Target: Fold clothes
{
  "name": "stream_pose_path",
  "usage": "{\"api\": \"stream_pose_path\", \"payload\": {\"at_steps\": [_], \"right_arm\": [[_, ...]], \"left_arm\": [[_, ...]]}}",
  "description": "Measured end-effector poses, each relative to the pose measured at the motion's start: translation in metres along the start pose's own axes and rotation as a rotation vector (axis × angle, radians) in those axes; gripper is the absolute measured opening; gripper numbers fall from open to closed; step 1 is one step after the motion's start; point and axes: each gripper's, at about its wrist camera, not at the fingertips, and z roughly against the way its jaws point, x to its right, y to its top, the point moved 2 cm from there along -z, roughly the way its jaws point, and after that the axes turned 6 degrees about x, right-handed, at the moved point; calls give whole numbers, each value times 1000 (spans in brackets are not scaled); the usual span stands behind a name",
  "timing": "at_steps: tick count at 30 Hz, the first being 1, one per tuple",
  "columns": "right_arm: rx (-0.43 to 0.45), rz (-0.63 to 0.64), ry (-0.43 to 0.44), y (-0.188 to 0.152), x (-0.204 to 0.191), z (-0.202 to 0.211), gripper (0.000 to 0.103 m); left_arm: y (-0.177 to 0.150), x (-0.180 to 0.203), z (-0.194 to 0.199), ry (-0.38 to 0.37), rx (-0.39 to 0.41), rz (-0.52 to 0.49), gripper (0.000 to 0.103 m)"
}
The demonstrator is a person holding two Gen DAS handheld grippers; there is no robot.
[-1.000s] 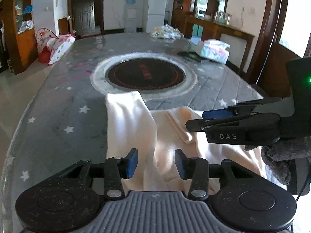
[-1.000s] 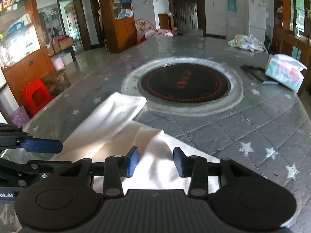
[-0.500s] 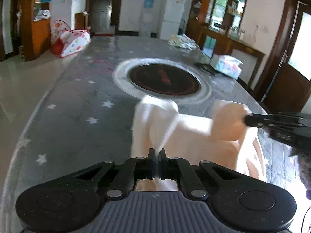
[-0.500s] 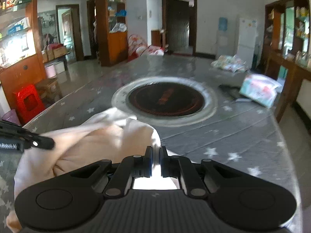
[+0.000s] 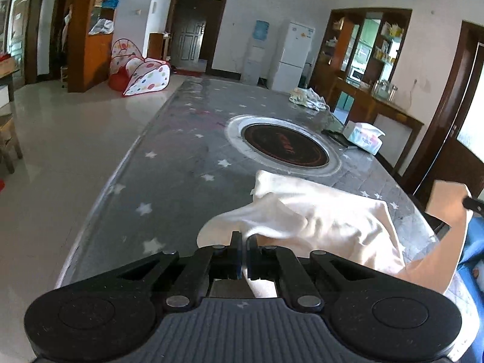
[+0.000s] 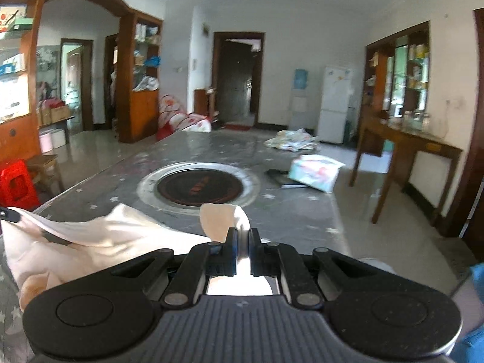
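Note:
A cream garment [image 5: 320, 220] hangs stretched between both grippers above the near end of the grey star-print table [image 5: 169, 181]. My left gripper [image 5: 243, 240] is shut on one edge of the cloth, which runs off to the right. In the right wrist view the same garment [image 6: 99, 242] sags to the left, and my right gripper [image 6: 242, 239] is shut on a bunched corner that sticks up past its fingers. The right gripper's tip [image 5: 473, 202] shows at the far right of the left wrist view, pinching the cloth.
A round black hotplate [image 5: 286, 146] with a silver ring sits in the table's middle. Beyond it lie a tissue pack [image 5: 364, 137], a dark flat object [image 6: 282, 178] and a heap of patterned cloth [image 6: 292, 140]. A wooden side table [image 6: 408, 148] stands right; a red stool [image 6: 16, 183] left.
Both grippers closed on the garment, which lay flat on the table, then rose and drew apart, lifting its near part and pulling it taut between them.

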Motion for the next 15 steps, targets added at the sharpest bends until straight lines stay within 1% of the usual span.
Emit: {"api": "stream_pose_path", "payload": {"at_steps": [3, 5, 9, 11, 13, 14, 15], "right_arm": [[-9, -11, -50, -12, 12, 25, 6], [-32, -21, -80, -23, 18, 32, 6], [-155, -88, -145, -61, 40, 33, 6], [-225, -97, -161, -78, 46, 29, 7], [-264, -87, -174, -87, 49, 27, 10], [-279, -79, -176, -89, 49, 28, 12], [-274, -74, -179, -87, 48, 30, 16]], "left_arm": [[-12, -5, 18, -6, -10, 10, 3], [-22, -9, 23, -1, -31, 13, 3], [-43, -20, 23, 28, -93, 27, 3], [-52, -29, 21, 80, -118, 21, 3], [-55, -36, 23, 111, -127, 19, 4], [-55, -39, 25, 116, -128, 18, 4], [-55, -37, 29, 107, -119, 5, 4]]}}
